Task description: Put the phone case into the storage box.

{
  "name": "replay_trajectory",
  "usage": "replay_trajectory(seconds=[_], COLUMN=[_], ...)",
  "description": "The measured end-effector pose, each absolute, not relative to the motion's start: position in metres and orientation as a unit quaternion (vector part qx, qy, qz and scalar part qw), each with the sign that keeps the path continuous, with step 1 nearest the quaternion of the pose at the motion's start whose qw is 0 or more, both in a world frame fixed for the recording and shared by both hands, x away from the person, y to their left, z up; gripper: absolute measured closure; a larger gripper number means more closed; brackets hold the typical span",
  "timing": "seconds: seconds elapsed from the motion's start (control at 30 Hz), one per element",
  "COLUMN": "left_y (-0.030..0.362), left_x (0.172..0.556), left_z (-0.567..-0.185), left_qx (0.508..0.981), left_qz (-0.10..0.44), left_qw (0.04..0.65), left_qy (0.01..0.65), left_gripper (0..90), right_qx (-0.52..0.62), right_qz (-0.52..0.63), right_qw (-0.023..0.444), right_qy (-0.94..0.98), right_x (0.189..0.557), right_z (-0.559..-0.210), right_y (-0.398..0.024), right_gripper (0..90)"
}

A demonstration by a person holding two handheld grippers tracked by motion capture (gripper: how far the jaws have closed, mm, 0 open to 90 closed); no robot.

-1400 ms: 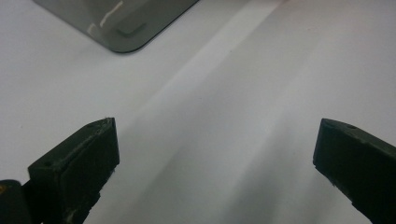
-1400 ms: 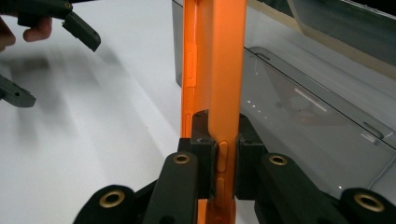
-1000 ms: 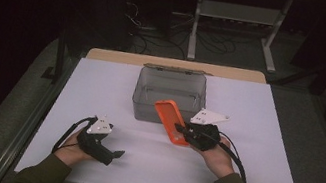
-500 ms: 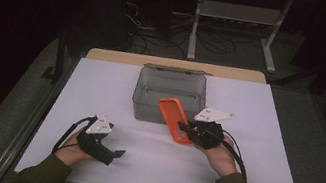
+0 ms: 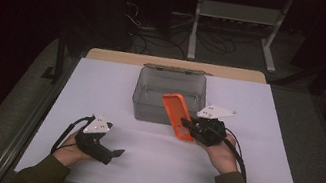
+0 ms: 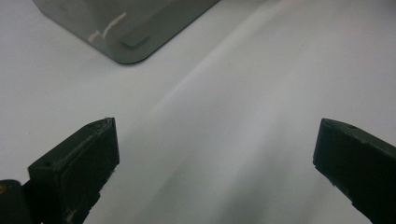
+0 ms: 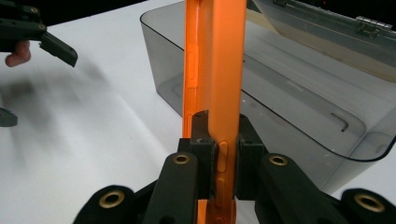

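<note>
The right gripper (image 5: pixel 189 125) is clamping an orange phone case (image 5: pixel 177 115) edgewise between its two black jaws; in the right gripper view the pads are pressing on both faces of the case (image 7: pixel 215 70), low on its length, beside a raised side button; most of the case is rising up and away from the jaws. Seen from the high view, the case is tilting up off the white table (image 5: pixel 264 140), its upper end overlapping the near right corner of a smoky clear plastic box (image 5: pixel 169 95); whether it is touching the box wall cannot be told from there. In the right gripper view the box (image 7: pixel 299 93) is sitting just right of the case, its lid hinged open behind it, and a small dark L-shaped hex key (image 7: pixel 342 122) is lying on its floor.

The left gripper (image 5: pixel 109 152) is resting near the front left of the table, well apart from the box and the case; its jaws are standing wide apart with nothing between them, as the left gripper view is showing, with only bare white tabletop (image 6: pixel 224 140) lying between the pads and a rounded corner of the box (image 6: pixel 126 32) showing beyond; the person's left hand (image 5: pixel 70 149) is holding it low over the surface, and the right hand (image 5: pixel 221 155) is gripping the other tool from behind.
</note>
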State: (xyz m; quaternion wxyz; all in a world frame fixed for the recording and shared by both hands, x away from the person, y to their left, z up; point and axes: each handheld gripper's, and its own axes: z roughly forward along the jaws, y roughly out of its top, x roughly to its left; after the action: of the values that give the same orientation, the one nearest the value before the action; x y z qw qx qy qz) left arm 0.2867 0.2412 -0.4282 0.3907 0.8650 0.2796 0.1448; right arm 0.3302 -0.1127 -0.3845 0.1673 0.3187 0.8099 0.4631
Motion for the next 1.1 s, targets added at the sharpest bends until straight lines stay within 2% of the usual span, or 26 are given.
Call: replay_trajectory(seconds=[1.1], left_y=[0.245], left_x=[0.29], left_z=[-0.431], left_qx=[0.864], left_qz=[0.137], left_qw=[0.391], left_qy=[0.286], left_gripper=[0.0], right_qx=[0.326], right_qz=[0.465], right_qw=[0.169], right_qy=[0.805], right_x=[0.349], right_z=[-0.345], right_y=[-0.111], right_gripper=[80.5])
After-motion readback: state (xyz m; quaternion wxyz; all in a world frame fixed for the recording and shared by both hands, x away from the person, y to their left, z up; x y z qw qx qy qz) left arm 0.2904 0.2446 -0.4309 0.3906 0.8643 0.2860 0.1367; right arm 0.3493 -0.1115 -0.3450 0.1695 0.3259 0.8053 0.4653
